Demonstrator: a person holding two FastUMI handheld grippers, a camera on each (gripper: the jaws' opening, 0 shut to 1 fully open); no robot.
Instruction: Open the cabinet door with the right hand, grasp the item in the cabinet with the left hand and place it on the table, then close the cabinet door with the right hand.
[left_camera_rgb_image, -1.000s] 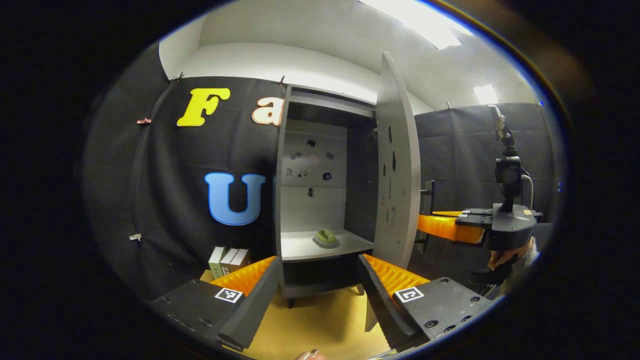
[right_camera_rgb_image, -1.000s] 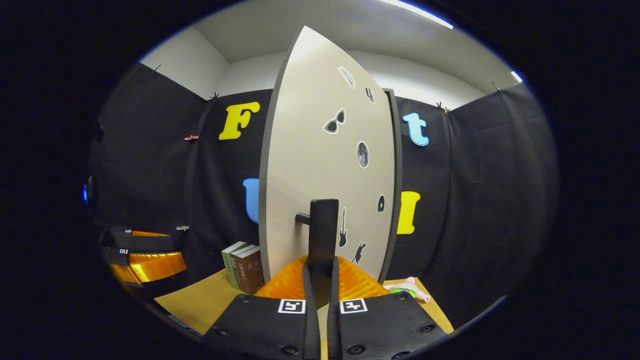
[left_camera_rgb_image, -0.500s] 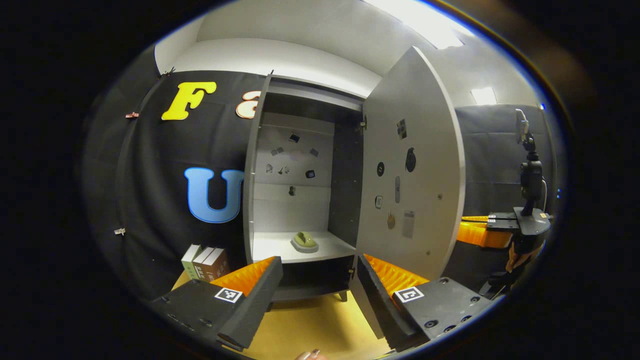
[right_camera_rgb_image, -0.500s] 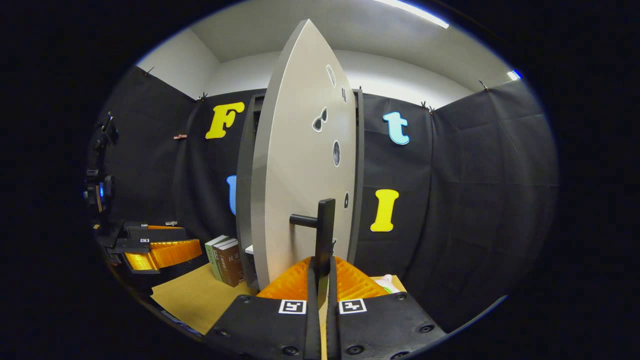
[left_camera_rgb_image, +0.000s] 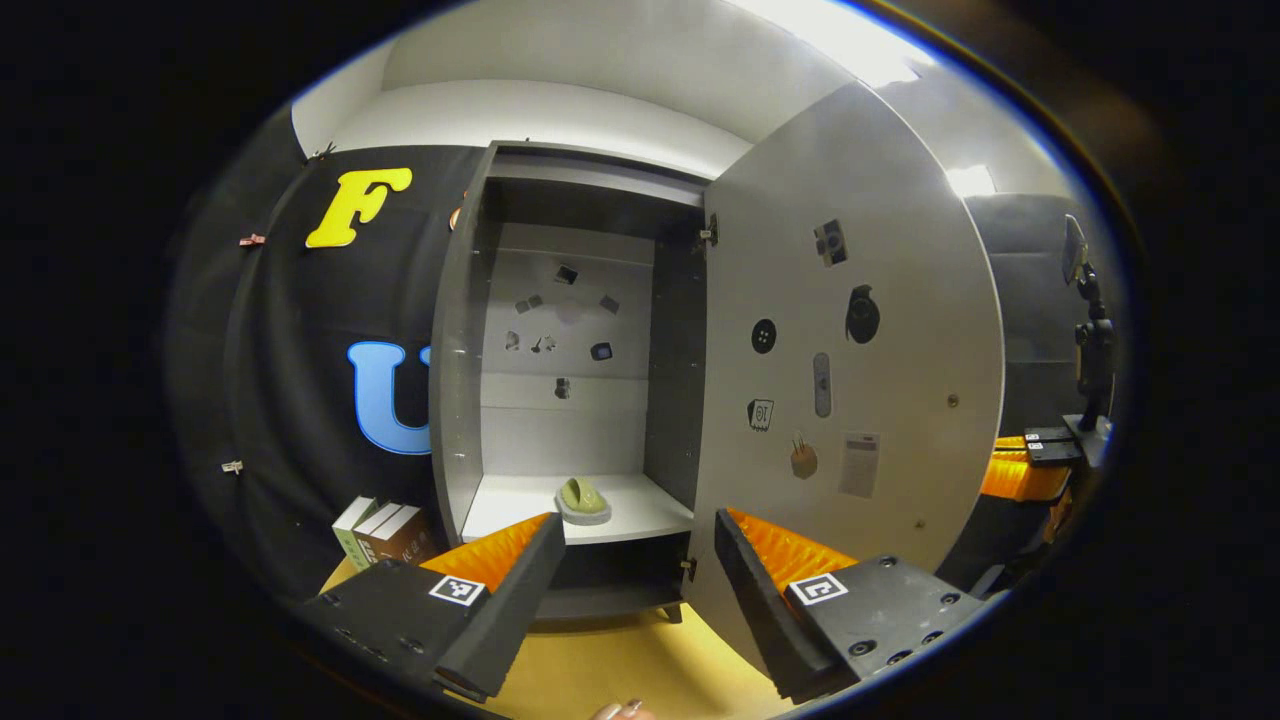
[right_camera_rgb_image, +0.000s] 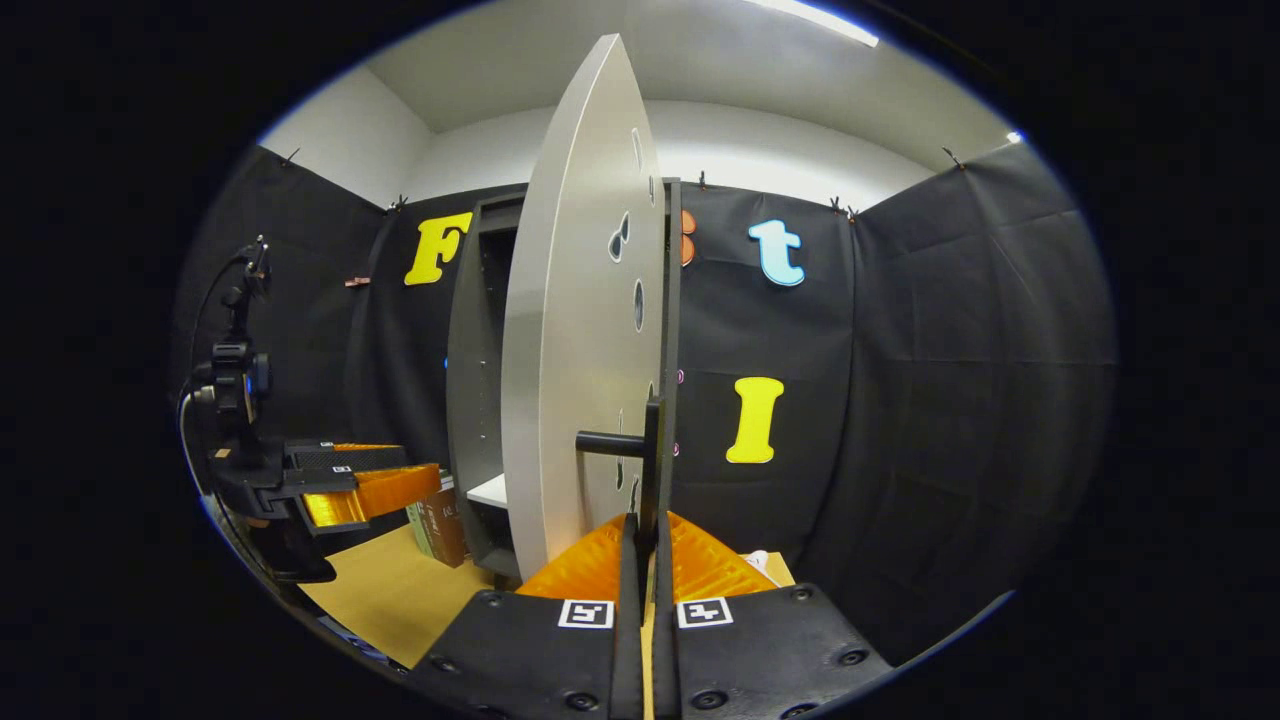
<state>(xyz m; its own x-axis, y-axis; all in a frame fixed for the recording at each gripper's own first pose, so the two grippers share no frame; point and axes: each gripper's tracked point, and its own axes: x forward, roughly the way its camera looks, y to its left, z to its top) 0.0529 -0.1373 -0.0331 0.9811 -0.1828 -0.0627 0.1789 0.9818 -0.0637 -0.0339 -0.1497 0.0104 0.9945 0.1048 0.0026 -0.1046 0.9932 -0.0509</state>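
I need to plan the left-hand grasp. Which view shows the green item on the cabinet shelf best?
The left gripper view: the green item sits in plain sight on the shelf, ahead of the open left tongs. In the right gripper view the open door hides it, leaving a sliver of shelf.

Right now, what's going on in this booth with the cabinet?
A person works two handheld grippers. The right gripper is clamped on the door handle, holding the cabinet door swung wide. The left gripper hovers open in front of the cabinet, facing the small green item sitting on the shelf, not yet grasped.
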